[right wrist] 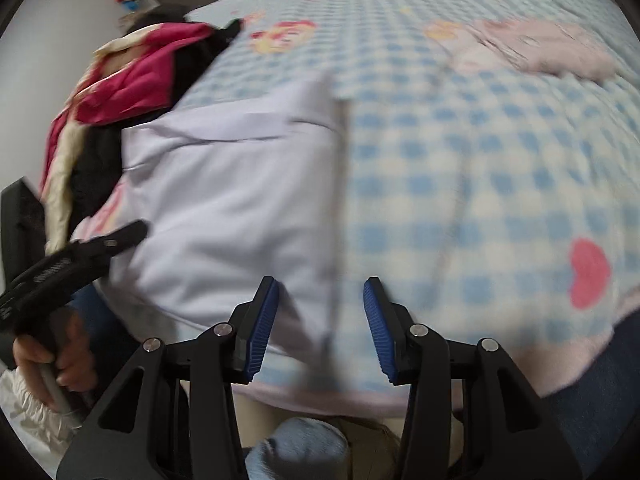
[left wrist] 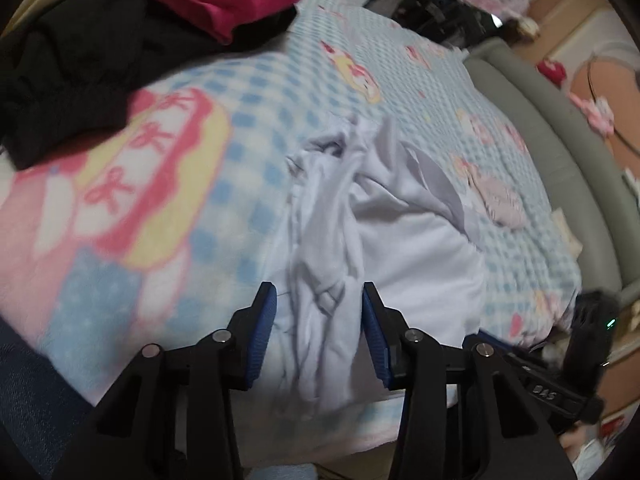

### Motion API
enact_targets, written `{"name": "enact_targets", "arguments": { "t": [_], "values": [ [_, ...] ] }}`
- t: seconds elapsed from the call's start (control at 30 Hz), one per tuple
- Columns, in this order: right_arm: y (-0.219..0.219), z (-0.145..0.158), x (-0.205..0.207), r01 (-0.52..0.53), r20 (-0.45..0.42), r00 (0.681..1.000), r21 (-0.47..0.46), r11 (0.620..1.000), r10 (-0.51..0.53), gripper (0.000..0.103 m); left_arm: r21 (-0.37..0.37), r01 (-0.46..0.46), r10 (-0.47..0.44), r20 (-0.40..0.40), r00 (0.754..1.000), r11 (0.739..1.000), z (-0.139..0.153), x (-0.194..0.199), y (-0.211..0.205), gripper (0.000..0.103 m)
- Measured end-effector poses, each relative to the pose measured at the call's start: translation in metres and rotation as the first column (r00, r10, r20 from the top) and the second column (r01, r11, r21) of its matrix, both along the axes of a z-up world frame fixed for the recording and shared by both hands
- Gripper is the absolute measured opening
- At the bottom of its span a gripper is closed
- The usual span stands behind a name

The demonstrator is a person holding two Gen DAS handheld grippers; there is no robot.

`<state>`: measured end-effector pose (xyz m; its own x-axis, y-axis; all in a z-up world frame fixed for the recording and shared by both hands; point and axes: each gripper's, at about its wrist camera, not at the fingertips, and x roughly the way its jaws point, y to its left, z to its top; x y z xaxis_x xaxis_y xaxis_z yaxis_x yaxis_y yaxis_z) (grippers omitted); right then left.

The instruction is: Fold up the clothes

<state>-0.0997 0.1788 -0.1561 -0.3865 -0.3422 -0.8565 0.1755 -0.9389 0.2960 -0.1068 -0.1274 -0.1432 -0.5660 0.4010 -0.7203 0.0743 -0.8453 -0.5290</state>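
A white garment (left wrist: 400, 236) lies crumpled on the blue checked blanket (left wrist: 260, 92), near the bed's front edge. My left gripper (left wrist: 320, 312) is open just above its bunched left part, with a fold of cloth showing between the blue pads (left wrist: 262, 320); they are not closed on it. In the right wrist view the same white garment (right wrist: 232, 208) looks flatter. My right gripper (right wrist: 320, 312) is open over its right edge, where it meets the blanket (right wrist: 480, 160). The left gripper (right wrist: 72, 260) shows at the far left, held by a hand (right wrist: 60, 364).
A pile of black and magenta clothes (left wrist: 120, 40) sits at the back left of the bed, also seen as the clothes pile (right wrist: 132, 80). A small pale pink cloth (left wrist: 500, 204) lies to the right. A grey padded bed frame (left wrist: 560, 152) borders the right side.
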Motion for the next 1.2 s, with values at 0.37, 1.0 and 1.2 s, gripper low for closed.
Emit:
{"name": "enact_targets", "arguments": {
  "t": [0.37, 1.0, 1.2],
  "values": [
    [0.004, -0.006, 0.024, -0.05, 0.011, 0.999, -0.017, 0.999, 0.05, 0.044, 0.026, 0.062, -0.062, 0.03, 0.998, 0.998, -0.013, 0.017, 0.019, 0.043],
    [0.017, 0.0, 0.034, 0.003, -0.049, 0.999, -0.098, 0.995, -0.008, 0.043, 0.057, 0.059, -0.061, 0.039, 0.997, 0.997, -0.019, 0.019, 0.012, 0.043],
    [0.009, -0.01, 0.027, 0.016, -0.034, 0.999, 0.002, 1.0, -0.016, 0.041, 0.066, 0.046, -0.05, 0.057, 0.997, 0.997, -0.022, 0.018, 0.008, 0.039]
  ]
}}
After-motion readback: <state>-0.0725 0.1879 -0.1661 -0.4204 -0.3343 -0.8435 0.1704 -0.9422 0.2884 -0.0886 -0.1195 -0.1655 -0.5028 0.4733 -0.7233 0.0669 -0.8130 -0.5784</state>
